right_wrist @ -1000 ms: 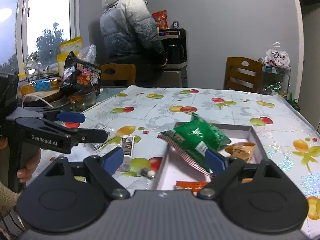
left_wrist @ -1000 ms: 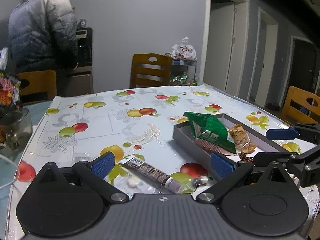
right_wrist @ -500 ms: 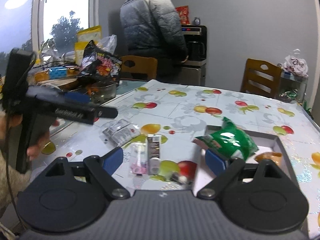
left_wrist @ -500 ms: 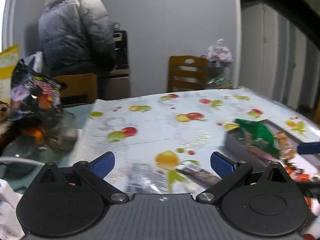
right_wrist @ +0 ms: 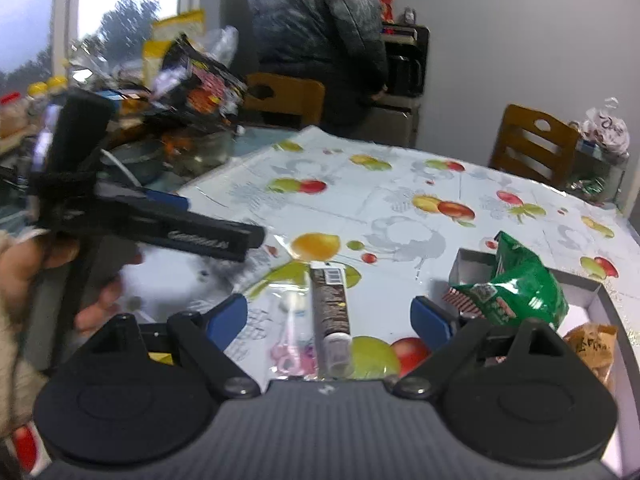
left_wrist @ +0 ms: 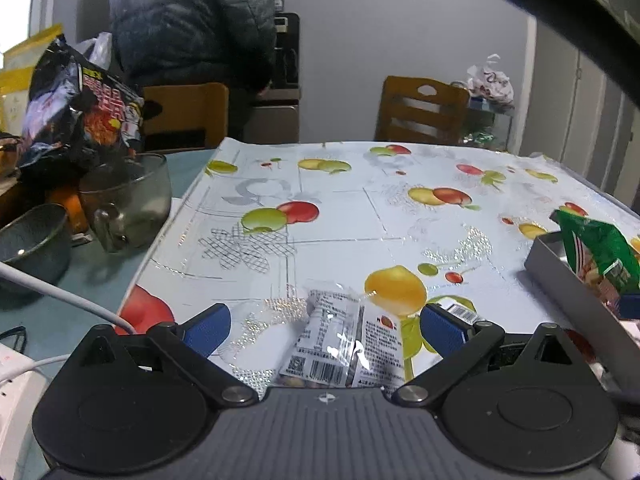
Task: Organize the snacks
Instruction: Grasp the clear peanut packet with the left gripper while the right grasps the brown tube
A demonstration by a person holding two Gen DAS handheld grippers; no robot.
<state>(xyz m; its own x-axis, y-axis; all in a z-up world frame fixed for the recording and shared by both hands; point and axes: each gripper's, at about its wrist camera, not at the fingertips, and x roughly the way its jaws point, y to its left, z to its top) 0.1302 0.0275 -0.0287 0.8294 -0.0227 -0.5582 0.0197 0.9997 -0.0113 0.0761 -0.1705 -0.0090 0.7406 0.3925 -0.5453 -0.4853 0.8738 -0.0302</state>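
Both spread, empty claws have swung left since a second ago, the left claw (left_wrist: 324,326) now over clear packets (left_wrist: 340,344) at 6 o'clock, tray (left_wrist: 568,280) cut off at 3 o'clock.

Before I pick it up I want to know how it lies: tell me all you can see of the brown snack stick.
The brown stick is a slim, glossy dark wrapper with a white barcode label at its far end and a clear, pale near end. It lies flat on the fruit-print tablecloth, pointing away, between the right gripper's open fingers, untouched. A clear packet with pink pieces lies alongside it.
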